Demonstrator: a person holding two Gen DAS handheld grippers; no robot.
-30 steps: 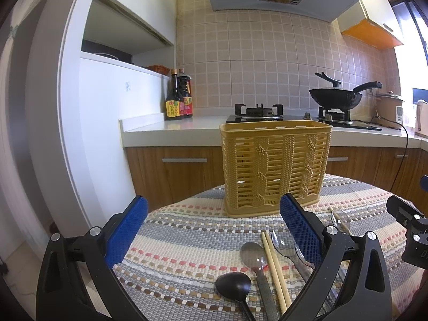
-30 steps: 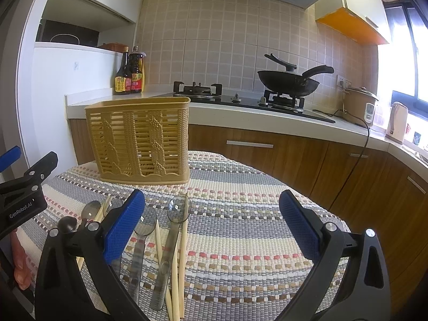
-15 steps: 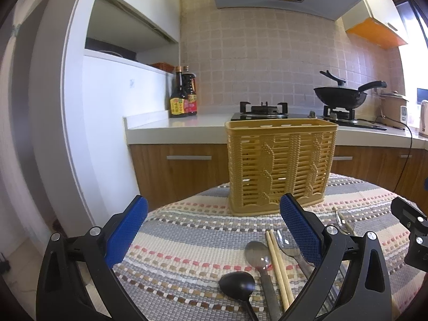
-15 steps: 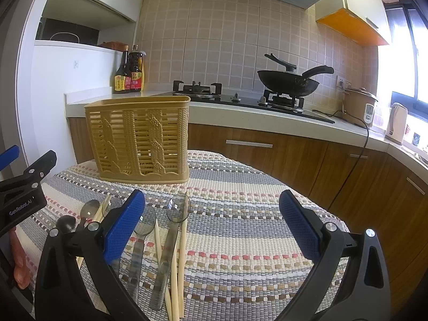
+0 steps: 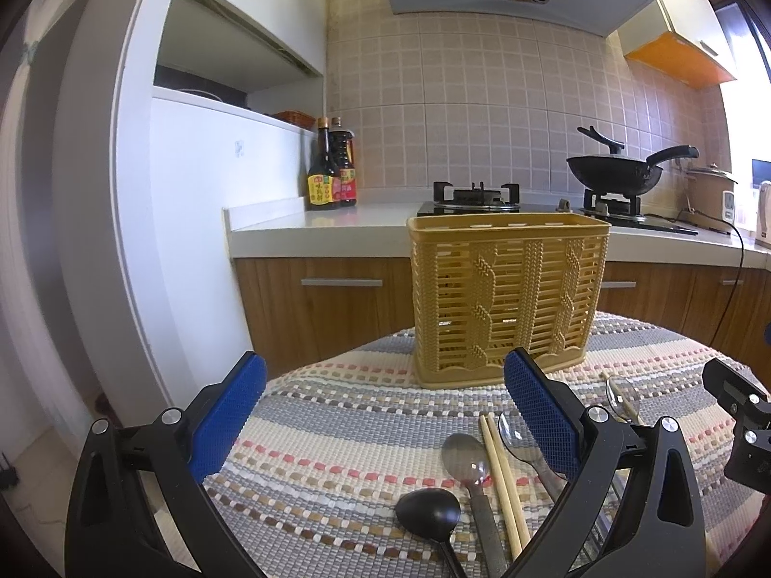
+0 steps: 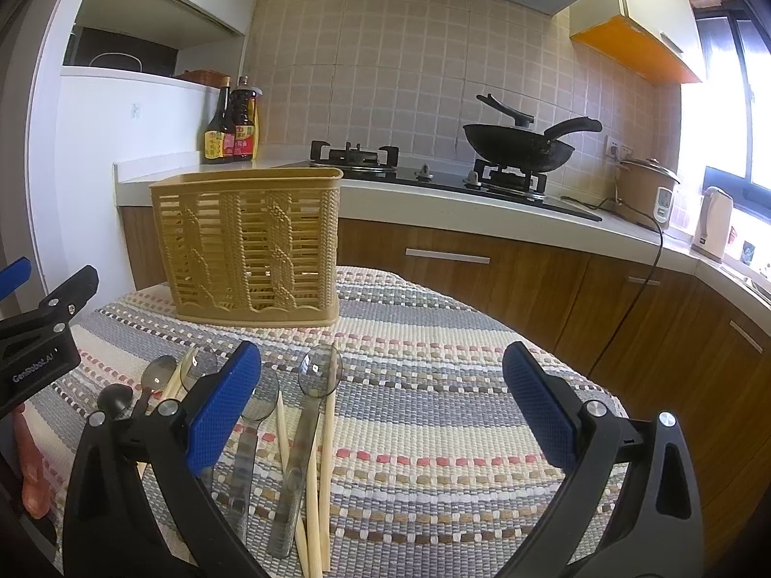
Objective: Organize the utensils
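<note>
Both the left gripper [image 5: 385,419] and right gripper [image 6: 380,409] were spread wide, empty. The crowded spoons [image 6: 315,385] and chopsticks [image 6: 327,457] risked being grabbed together or scattered beside the basket [image 6: 248,250].

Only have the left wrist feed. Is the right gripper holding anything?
Observer: No. The right gripper is open and empty, over the striped cloth.
Operator: What's hidden behind the right finger of the left gripper?
Observer: A clear spoon lying flat, bowl toward the basket, with chopsticks alongside its handle.
</note>
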